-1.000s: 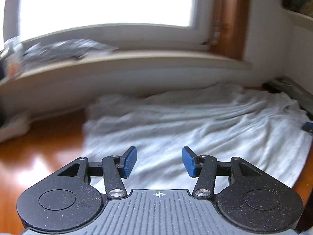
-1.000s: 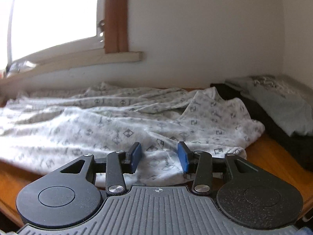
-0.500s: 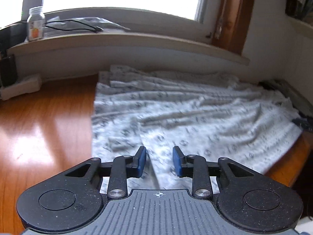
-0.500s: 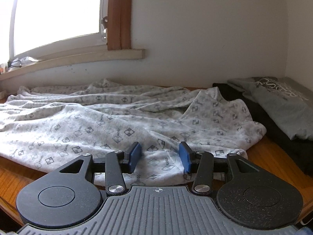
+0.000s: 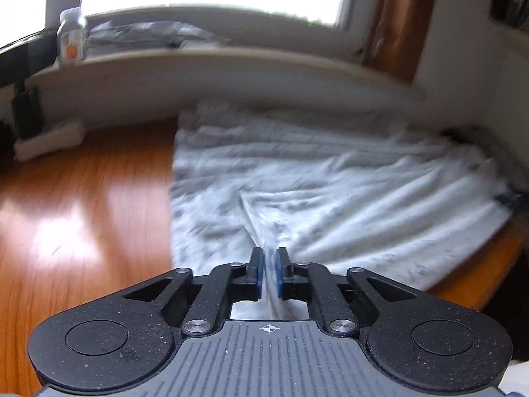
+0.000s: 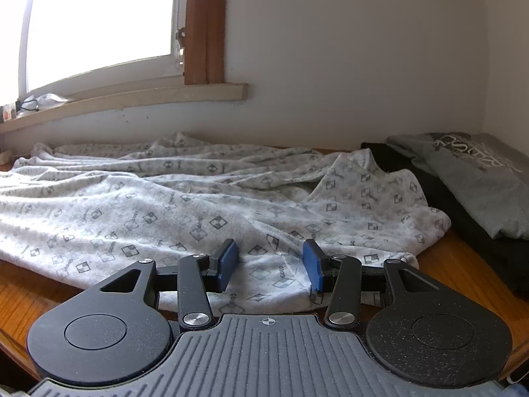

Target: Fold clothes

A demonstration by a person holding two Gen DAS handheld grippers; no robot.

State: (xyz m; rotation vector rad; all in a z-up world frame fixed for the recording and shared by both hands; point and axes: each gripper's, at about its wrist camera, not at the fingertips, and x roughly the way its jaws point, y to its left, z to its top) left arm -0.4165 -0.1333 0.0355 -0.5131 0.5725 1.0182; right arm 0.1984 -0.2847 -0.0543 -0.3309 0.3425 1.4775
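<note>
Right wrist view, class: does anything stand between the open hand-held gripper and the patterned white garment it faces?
Nothing visible does. The right hand-held gripper sits open directly over the near hem of the patterned white garment; the folded grey shirt lies off to the right.

Bare table lies open left of the garment; folded clothes and the wall block the right.

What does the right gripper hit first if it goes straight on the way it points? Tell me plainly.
The right gripper, jaws open, points low over the patterned white garment, whose near edge already lies between its pads. Going straight on, it would probably meet that cloth first, with the wooden table beneath. Depth is hard to judge.
</note>
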